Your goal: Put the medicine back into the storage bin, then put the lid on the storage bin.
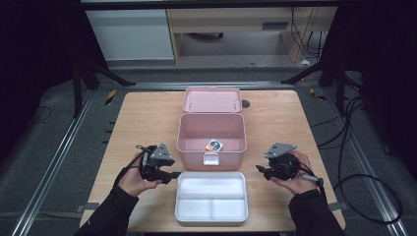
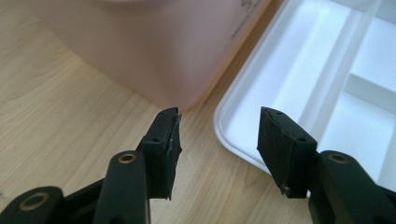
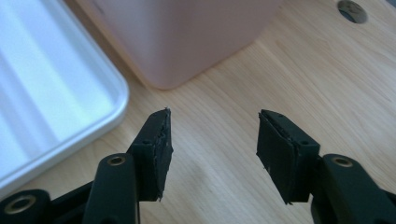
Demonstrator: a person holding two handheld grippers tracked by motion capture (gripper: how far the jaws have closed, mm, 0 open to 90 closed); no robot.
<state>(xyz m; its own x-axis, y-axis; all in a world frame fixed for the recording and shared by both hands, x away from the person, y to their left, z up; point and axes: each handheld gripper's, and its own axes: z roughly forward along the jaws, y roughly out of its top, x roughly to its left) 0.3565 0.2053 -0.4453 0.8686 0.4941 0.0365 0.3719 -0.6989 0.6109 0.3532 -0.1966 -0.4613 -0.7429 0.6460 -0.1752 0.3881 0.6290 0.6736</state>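
An open pink box (image 1: 184, 133) stands mid-table with its lid (image 1: 212, 100) tipped back. Inside lies a small card pack (image 1: 214, 145) with a colourful round mark. A white divided tray (image 1: 211, 173) sits in front of the box. My left gripper (image 1: 174, 174) rests low at the tray's left corner. In the left gripper view, the left gripper (image 2: 219, 121) is open and empty, facing the box corner (image 2: 163, 46) and the tray rim (image 2: 224, 126). My right gripper (image 1: 259, 169) is right of the tray; in its own view, the right gripper (image 3: 212, 123) is open over bare wood.
The wooden table (image 1: 142, 123) has a round cable hole (image 1: 245, 103) beside the lid. In the right gripper view, the box (image 3: 187, 32) and tray (image 3: 46, 84) lie to the left. Cables run over the floor right of the table.
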